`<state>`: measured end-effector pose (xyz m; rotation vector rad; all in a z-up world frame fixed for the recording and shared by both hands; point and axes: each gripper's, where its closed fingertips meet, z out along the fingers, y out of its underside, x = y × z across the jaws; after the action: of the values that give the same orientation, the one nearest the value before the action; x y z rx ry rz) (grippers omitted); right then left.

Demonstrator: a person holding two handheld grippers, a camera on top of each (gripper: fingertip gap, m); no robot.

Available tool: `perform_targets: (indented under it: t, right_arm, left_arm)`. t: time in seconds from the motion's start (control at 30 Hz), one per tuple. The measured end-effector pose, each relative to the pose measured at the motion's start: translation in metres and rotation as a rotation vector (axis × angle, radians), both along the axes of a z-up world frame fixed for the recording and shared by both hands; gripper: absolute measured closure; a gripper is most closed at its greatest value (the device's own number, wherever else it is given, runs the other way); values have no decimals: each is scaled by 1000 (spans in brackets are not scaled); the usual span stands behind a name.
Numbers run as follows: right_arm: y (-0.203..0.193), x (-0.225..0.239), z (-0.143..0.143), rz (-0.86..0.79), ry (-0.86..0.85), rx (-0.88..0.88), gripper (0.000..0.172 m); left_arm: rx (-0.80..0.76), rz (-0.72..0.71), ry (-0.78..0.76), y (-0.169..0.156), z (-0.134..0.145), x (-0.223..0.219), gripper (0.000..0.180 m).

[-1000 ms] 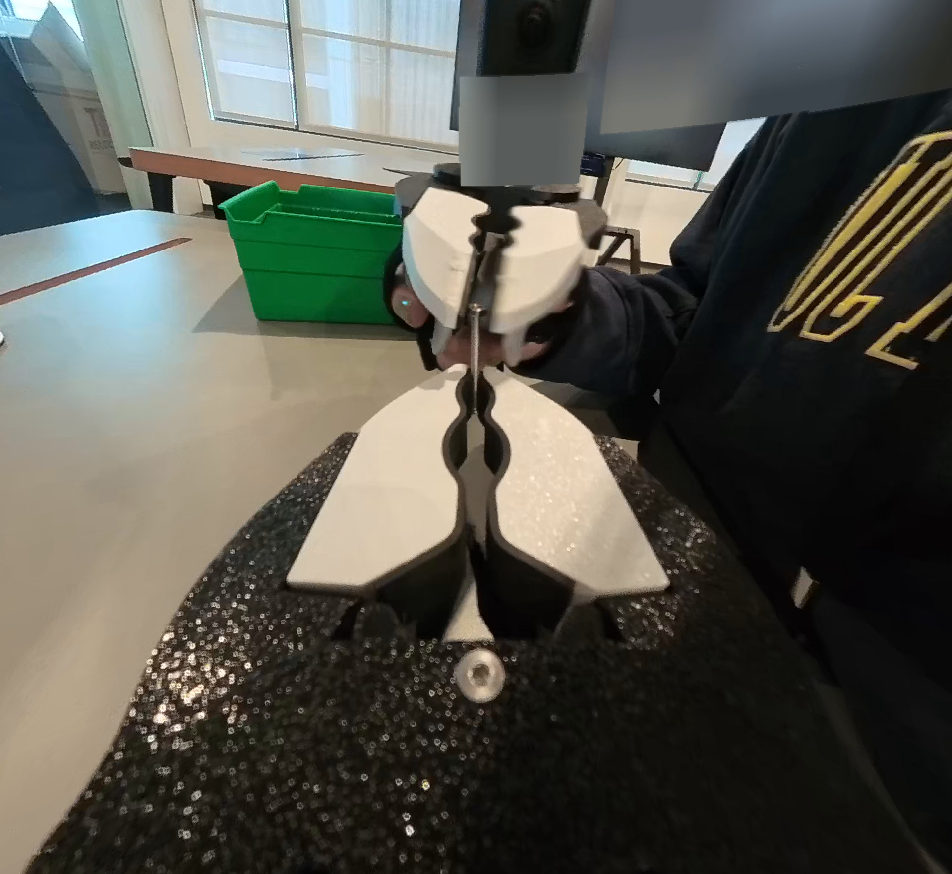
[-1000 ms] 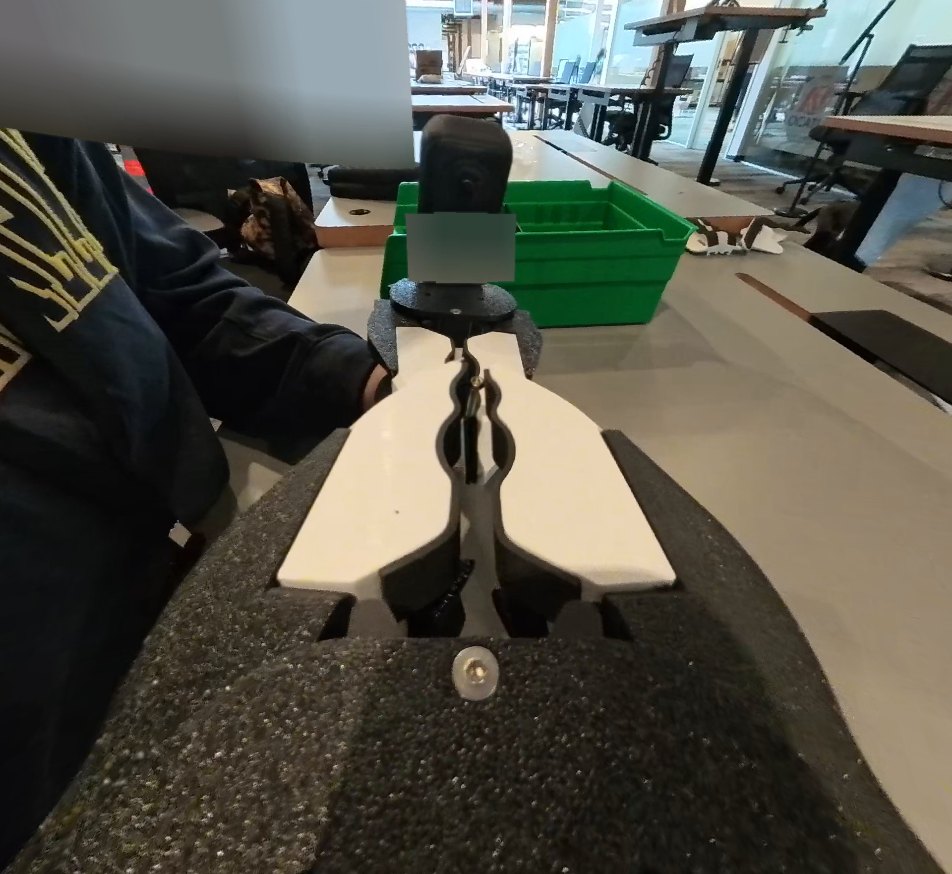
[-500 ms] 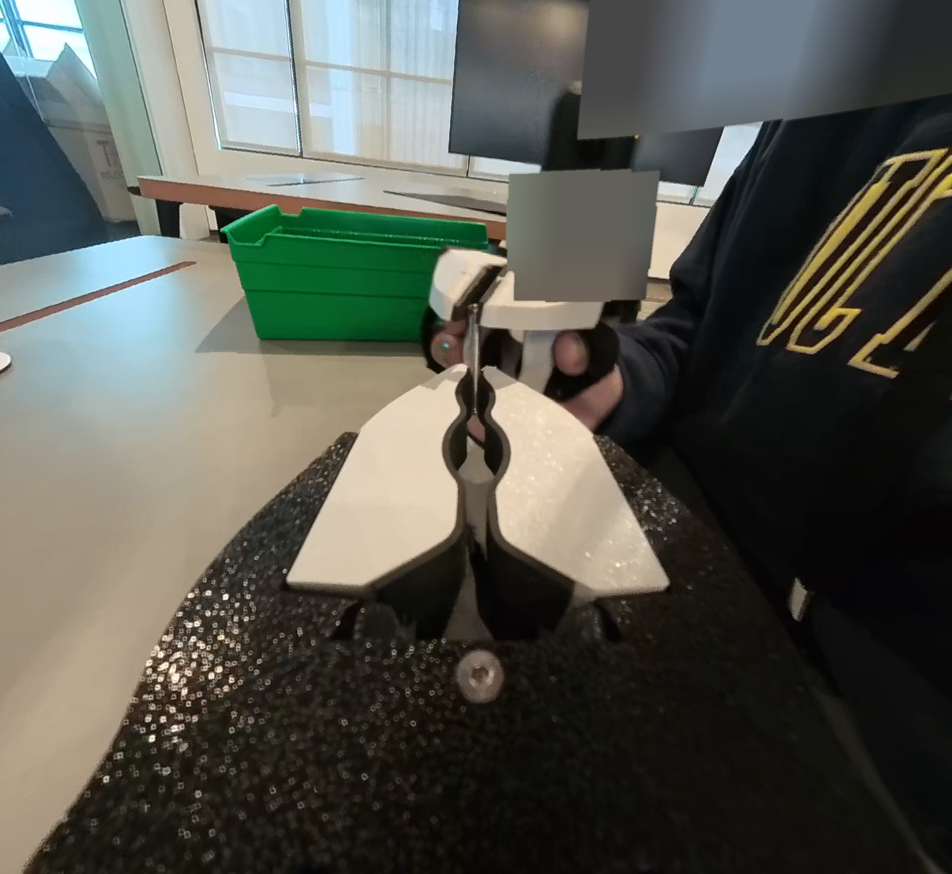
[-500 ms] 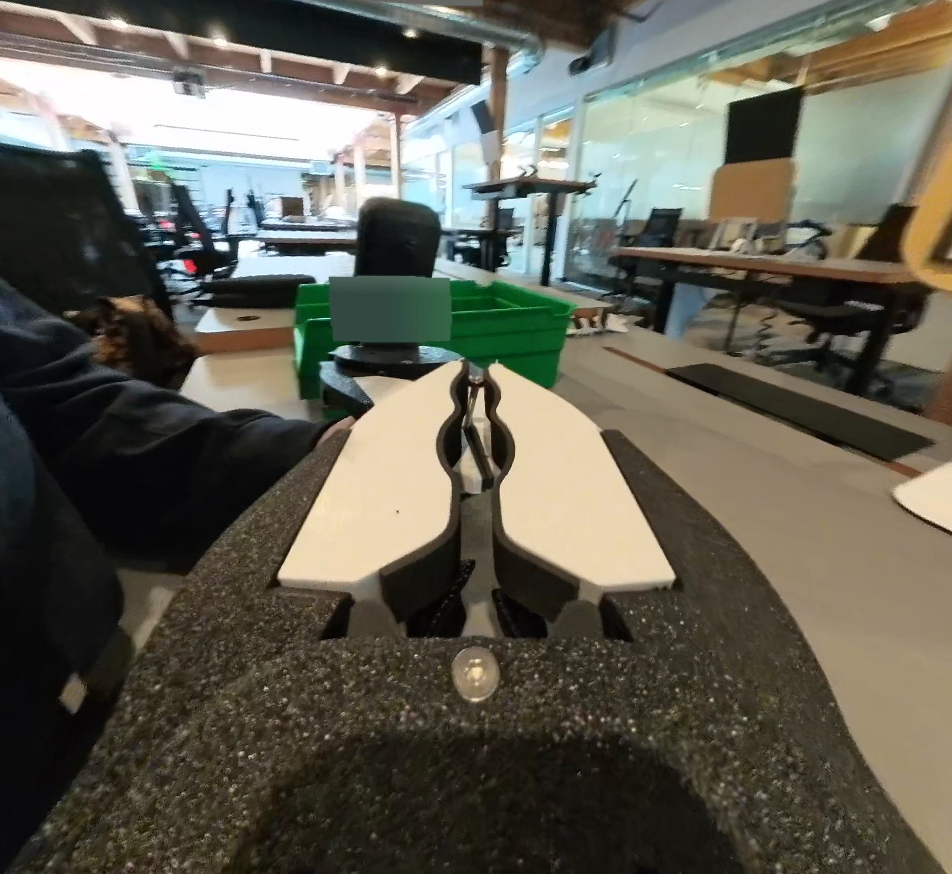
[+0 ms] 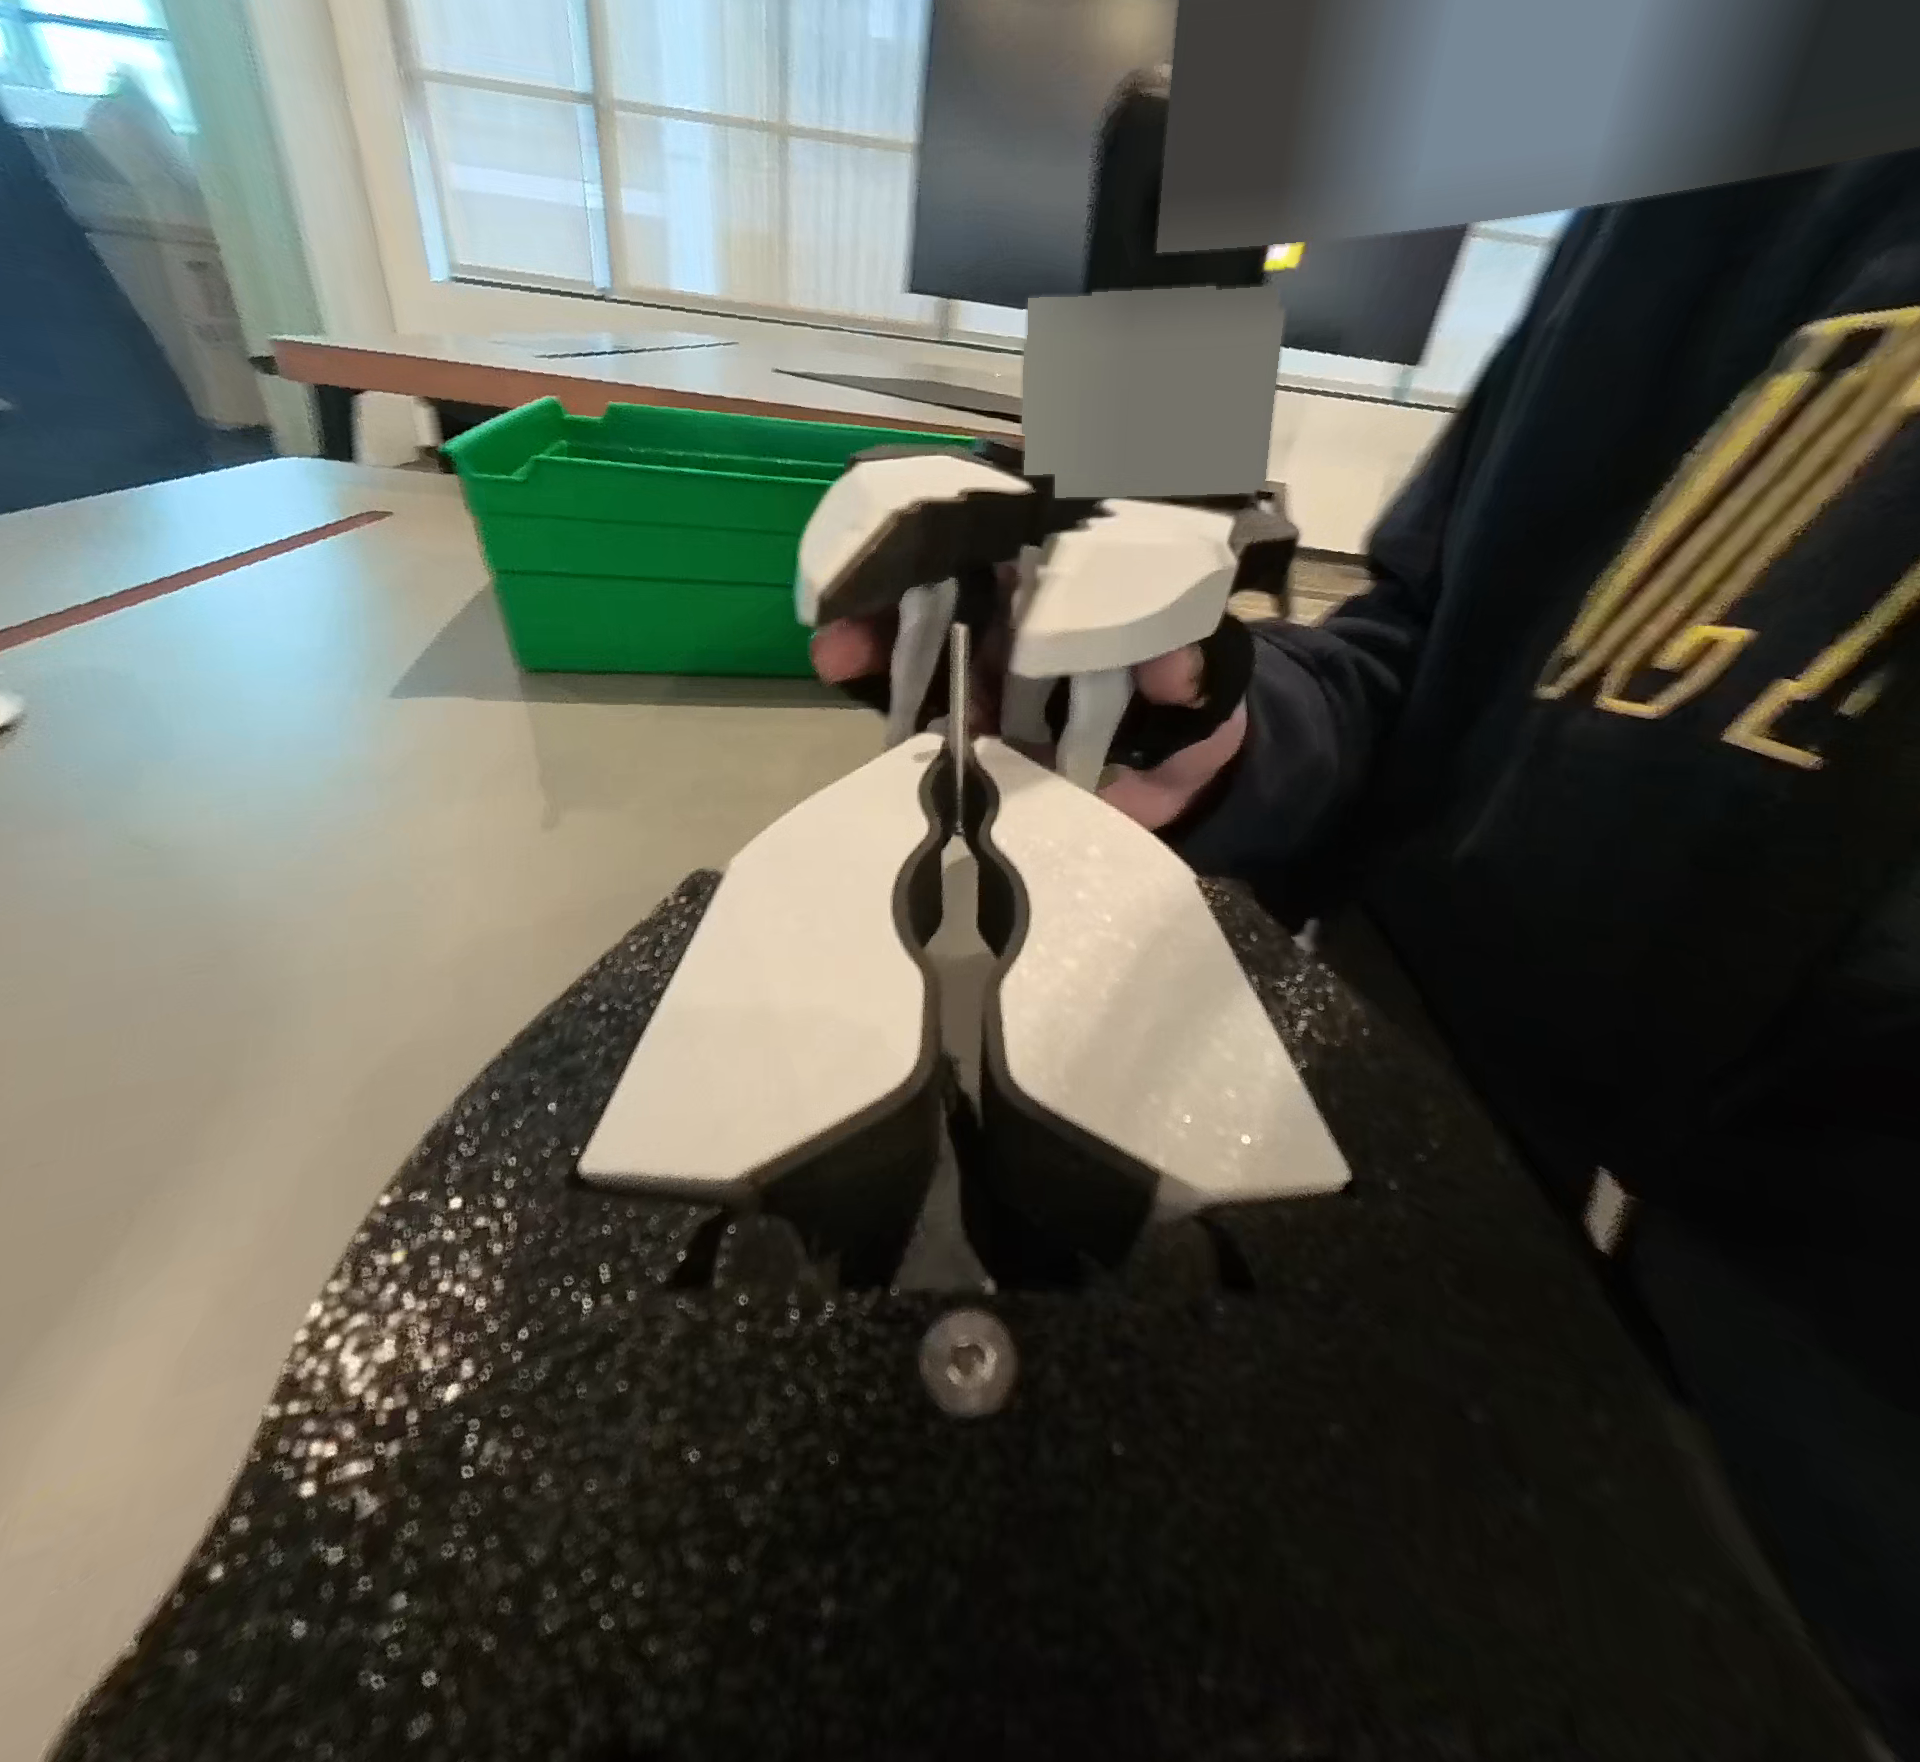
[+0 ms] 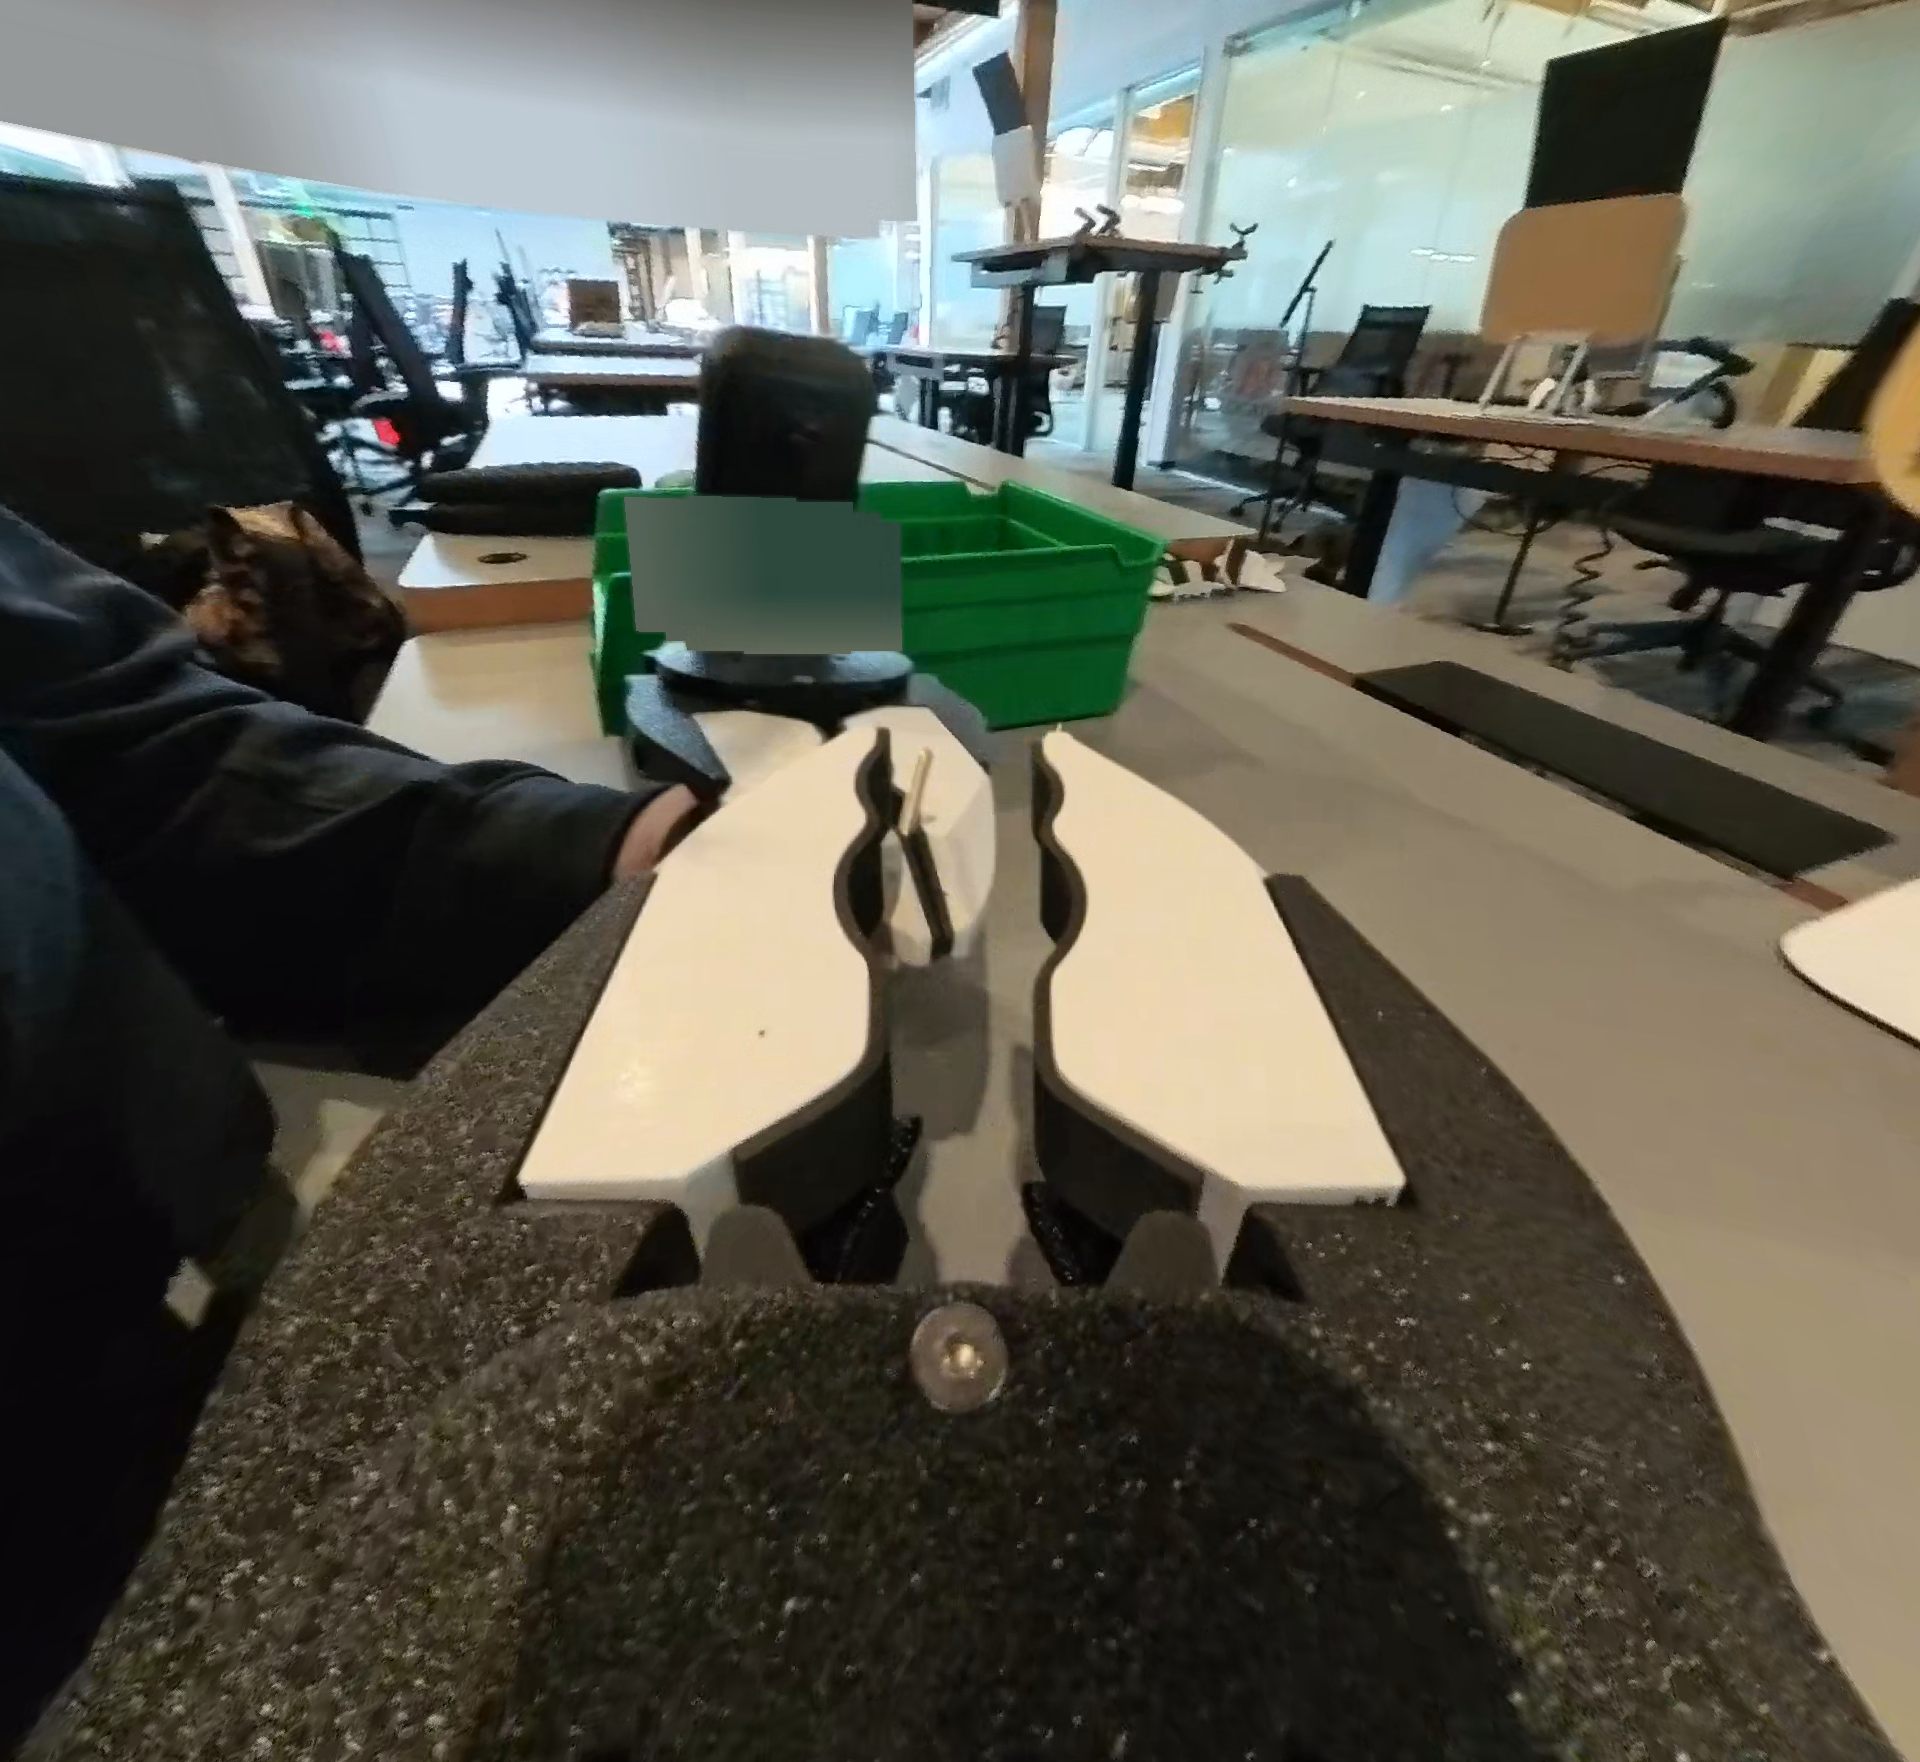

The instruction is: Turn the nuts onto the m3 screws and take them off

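Note:
My left gripper [image 5: 956, 762] is shut on a thin metal screw [image 5: 961, 704] that sticks out past its fingertips. My right gripper [image 5: 987, 590] faces it from above, and the screw's far end reaches into the dark gap between its spread fingers. In the right wrist view my right gripper [image 6: 961, 756] is open. The left gripper [image 6: 940, 860] and its screw [image 6: 917, 793] show between the right fingers [image 6: 1143, 933], nearer the left one, with no pad pressing on the screw. I cannot make out a nut.
A green bin [image 5: 644, 559] stands on the grey table [image 5: 260, 777] behind the grippers; it also shows in the right wrist view [image 6: 1029, 611]. A person's dark sleeve [image 6: 312, 829] is at the left. A black mat [image 6: 1621, 777] and a white object [image 6: 1860, 954] lie to the right.
My right gripper was nearly shut around the screw's far end; it has turned and its fingers have spread apart. My left gripper still grips the screw and has hardly moved.

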<state>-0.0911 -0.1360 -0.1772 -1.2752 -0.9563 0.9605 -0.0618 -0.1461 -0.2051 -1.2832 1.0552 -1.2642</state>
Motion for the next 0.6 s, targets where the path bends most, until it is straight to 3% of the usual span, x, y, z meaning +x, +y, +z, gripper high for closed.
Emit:
perform_targets:
  t: [0.27,0.6]
  right_arm:
    - [46,39,-12,-217,208,-82,168]
    - [43,26,-15,-238,121,27,172]
  left_arm:
    - [12,226,-29,28,5,-20,180]
    - [20,294,-15,37,3,-25,180]
